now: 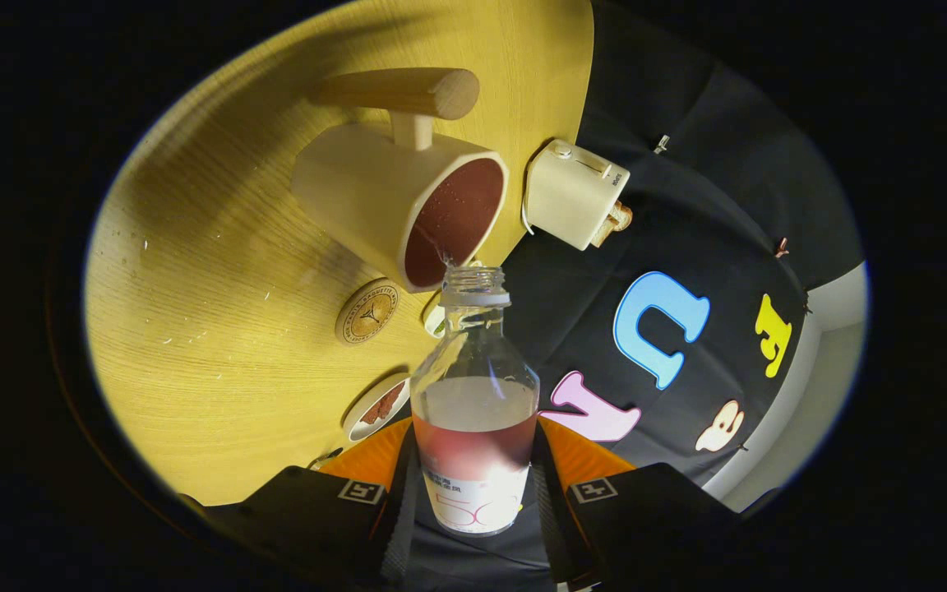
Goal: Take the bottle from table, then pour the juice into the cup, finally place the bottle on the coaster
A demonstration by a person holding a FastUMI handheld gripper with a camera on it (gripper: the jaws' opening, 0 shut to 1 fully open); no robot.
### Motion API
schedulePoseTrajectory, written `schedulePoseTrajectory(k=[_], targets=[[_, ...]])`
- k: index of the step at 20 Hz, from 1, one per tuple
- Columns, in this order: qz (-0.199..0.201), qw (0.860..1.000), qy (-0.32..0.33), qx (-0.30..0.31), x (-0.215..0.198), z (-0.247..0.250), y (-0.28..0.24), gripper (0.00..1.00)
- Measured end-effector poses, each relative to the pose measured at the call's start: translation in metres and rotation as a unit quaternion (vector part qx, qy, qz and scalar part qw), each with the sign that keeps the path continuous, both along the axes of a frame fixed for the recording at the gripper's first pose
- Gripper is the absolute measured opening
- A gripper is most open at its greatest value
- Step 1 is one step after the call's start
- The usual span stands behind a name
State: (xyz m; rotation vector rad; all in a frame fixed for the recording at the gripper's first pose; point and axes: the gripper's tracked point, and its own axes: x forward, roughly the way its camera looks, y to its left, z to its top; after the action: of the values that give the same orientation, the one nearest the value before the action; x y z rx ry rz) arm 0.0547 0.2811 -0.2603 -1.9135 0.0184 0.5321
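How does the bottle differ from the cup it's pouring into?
The bottle is clear, narrow-necked and gripped between the gripper's jaws; the cup is opaque cream with a wide mouth and a wooden handle, standing free on the table. The bottle is partly full. Both hold reddish juice.

The gripper [473, 481] is rolled well over to one side, so the table's plane stands steeply tilted ahead of it. Its two fingers [395, 485] are closed against opposite sides of the bottle [474, 411], pressing on its lower body. The bottle's open neck points straight ahead, away from the fingers.
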Motion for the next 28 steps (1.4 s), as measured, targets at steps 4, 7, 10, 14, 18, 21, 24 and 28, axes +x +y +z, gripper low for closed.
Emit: schedulePoseTrajectory(k=[4,7,10,14,18,21,24,28], targets=[[0.004,1.0,-0.004,-0.002,0.002,0.003,0.002,0.67],[0.011,1.0,-0.006,-0.005,0.002,0.004,0.005,0.67],[0.018,1.0,-0.008,-0.009,0.002,0.006,0.008,0.67],[0.022,1.0,-0.008,-0.012,-0.001,0.011,0.008,0.67],[0.023,1.0,-0.008,-0.011,-0.001,0.014,0.01,0.67],[0.028,0.999,-0.007,-0.015,-0.005,0.013,0.011,0.67],[0.029,0.999,-0.008,-0.015,-0.005,0.014,0.011,0.66],[0.022,1.0,-0.004,-0.003,-0.004,0.016,0.009,0.67]])
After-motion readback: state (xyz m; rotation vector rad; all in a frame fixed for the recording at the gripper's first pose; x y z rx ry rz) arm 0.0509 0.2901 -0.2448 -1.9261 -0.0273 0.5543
